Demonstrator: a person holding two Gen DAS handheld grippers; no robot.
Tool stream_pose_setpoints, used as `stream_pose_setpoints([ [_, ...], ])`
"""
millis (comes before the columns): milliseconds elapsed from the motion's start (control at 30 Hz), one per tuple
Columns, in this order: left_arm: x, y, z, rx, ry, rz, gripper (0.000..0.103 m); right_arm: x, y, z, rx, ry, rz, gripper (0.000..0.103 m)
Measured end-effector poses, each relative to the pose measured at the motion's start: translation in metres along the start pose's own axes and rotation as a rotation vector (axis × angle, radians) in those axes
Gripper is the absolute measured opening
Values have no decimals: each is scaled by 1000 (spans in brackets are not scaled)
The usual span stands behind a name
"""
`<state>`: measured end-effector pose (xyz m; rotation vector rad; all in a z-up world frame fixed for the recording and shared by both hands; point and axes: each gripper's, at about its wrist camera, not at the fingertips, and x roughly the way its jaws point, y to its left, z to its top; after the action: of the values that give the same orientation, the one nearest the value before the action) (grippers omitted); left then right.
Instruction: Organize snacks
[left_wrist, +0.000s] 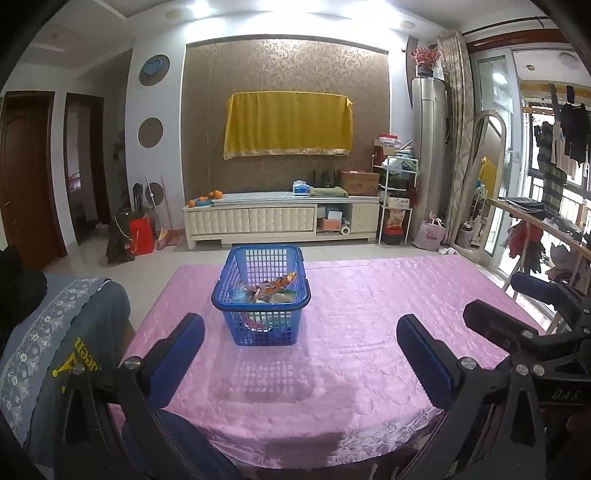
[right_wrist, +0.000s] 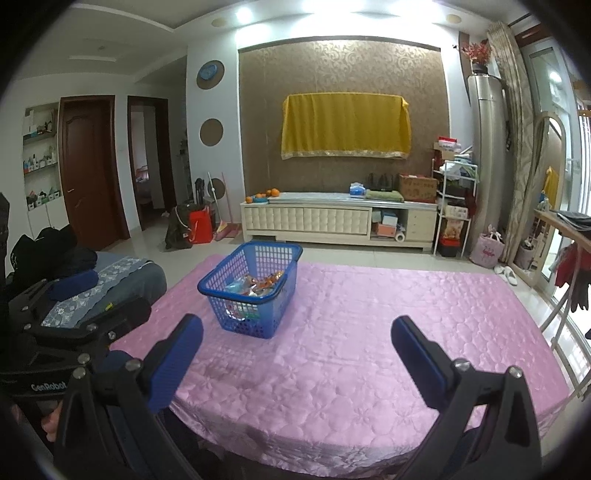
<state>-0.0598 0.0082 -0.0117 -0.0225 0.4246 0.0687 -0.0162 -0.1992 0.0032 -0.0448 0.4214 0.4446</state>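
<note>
A blue plastic basket (left_wrist: 236, 317) (right_wrist: 225, 291) stands on the pink quilted tablecloth (left_wrist: 369, 314) (right_wrist: 369, 332), towards the far left side. Several snack packets (left_wrist: 271, 288) (right_wrist: 258, 284) lie inside it, one of them orange. My left gripper (left_wrist: 301, 332) hangs wide open over the near part of the table, short of the basket, with nothing between its blue fingers (left_wrist: 181, 347). My right gripper (right_wrist: 297, 332) is also wide open and holds nothing, to the right of the basket. In the left wrist view the right gripper (left_wrist: 517, 317) shows at the right edge.
A chair with a grey cushion (left_wrist: 55, 332) (right_wrist: 110, 288) stands at the table's left side. Beyond the table are a tiled floor, a white TV cabinet (left_wrist: 280, 218) (right_wrist: 340, 218) and a metal rack (left_wrist: 397, 199). A wooden rail with clothes (left_wrist: 535, 229) runs along the right.
</note>
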Motion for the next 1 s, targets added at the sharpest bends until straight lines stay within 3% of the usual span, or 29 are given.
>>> stream_pose_setpoints([
  [1000,-7,-2,-8,1,7,-8,103,-9,-5,-6,31,30,-3,103],
])
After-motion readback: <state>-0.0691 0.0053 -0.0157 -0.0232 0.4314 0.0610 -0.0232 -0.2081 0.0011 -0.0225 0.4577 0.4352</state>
